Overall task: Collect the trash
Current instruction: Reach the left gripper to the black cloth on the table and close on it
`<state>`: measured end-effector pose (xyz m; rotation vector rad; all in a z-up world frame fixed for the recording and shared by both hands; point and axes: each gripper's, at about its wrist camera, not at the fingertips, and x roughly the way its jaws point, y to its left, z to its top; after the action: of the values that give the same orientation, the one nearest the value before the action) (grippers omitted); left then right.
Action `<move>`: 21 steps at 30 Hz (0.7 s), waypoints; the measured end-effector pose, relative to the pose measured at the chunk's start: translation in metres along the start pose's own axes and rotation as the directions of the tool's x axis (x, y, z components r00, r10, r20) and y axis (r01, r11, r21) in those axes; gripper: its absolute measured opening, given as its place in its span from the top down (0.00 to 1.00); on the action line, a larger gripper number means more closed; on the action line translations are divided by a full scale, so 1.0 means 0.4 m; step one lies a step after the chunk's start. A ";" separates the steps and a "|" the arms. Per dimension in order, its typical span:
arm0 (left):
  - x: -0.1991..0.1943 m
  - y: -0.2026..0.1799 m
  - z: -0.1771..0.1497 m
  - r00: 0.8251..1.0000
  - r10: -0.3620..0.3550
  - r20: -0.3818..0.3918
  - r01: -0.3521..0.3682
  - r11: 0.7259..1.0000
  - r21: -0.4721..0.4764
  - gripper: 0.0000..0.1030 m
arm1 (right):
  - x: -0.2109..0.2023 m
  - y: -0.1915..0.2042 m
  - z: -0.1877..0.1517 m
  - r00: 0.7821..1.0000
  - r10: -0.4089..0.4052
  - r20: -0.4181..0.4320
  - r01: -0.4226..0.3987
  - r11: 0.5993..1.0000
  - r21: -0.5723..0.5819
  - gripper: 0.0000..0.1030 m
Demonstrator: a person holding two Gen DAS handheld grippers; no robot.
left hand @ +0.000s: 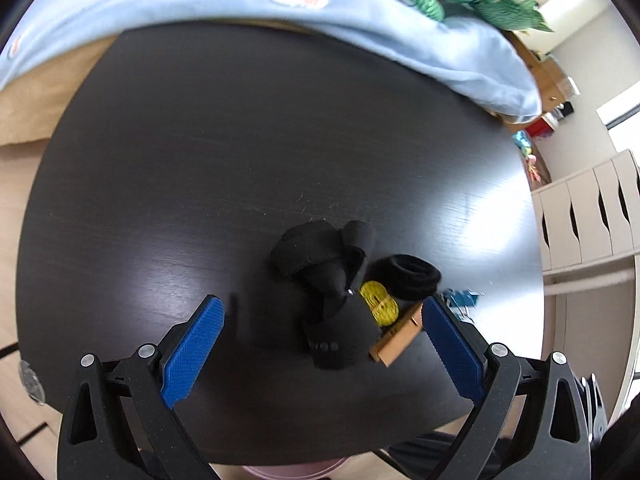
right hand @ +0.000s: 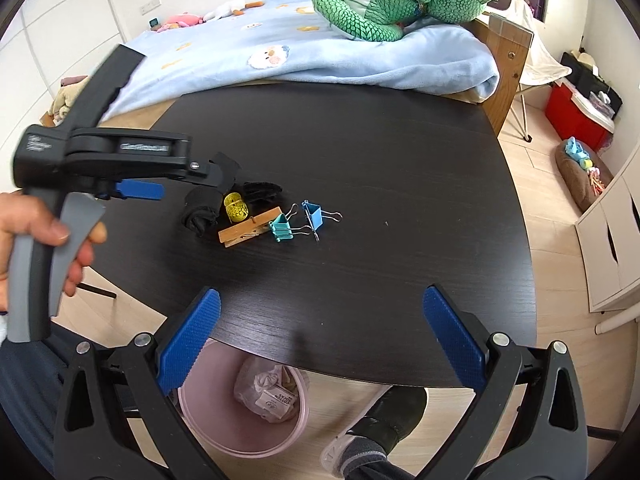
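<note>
Black fabric bundle (left hand: 324, 276) sitting mid-frame on dark table (left hand: 240, 140), between spread-wide left gripper (left hand: 323, 309) fingers, untouched. Right gripper (right hand: 321, 304) spread too, hovering lower frame above pink bin (right hand: 244, 436).

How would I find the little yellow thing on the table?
Look at the dark round table beside the bed. In the small heap near its middle, the yellow thing lies between the black cloth and the wooden clothespin. It is the only yellow piece there.
</note>
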<state>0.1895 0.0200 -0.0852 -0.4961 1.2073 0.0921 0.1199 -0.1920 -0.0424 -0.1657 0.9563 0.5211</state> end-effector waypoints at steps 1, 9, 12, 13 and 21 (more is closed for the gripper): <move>0.007 -0.001 0.003 1.000 0.010 -0.003 -0.010 1.000 -0.003 0.08 | 0.001 0.001 0.000 1.000 0.001 0.000 -0.001 1.000 0.000 0.03; 0.044 0.014 0.020 0.996 0.084 -0.019 -0.085 0.996 -0.022 0.14 | 0.006 -0.004 0.000 1.000 0.025 -0.006 -0.025 1.000 0.015 0.03; 0.044 0.010 0.024 0.995 0.102 -0.011 -0.102 0.995 -0.009 0.20 | 0.007 -0.007 0.001 1.000 0.030 -0.006 -0.030 0.999 0.022 0.03; 0.042 0.011 0.025 0.994 0.108 -0.009 -0.108 0.994 -0.006 0.22 | 0.007 -0.006 0.001 1.000 0.030 -0.007 -0.030 0.999 0.022 0.03; 0.047 -0.027 0.027 0.989 0.148 -0.011 -0.147 0.987 0.070 0.56 | 0.014 0.004 -0.001 0.999 0.029 -0.014 -0.029 1.000 0.012 0.03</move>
<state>0.2093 0.0113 -0.0961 -0.3479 1.2581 0.1725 0.1214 -0.1889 -0.0471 -0.1455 0.9768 0.5415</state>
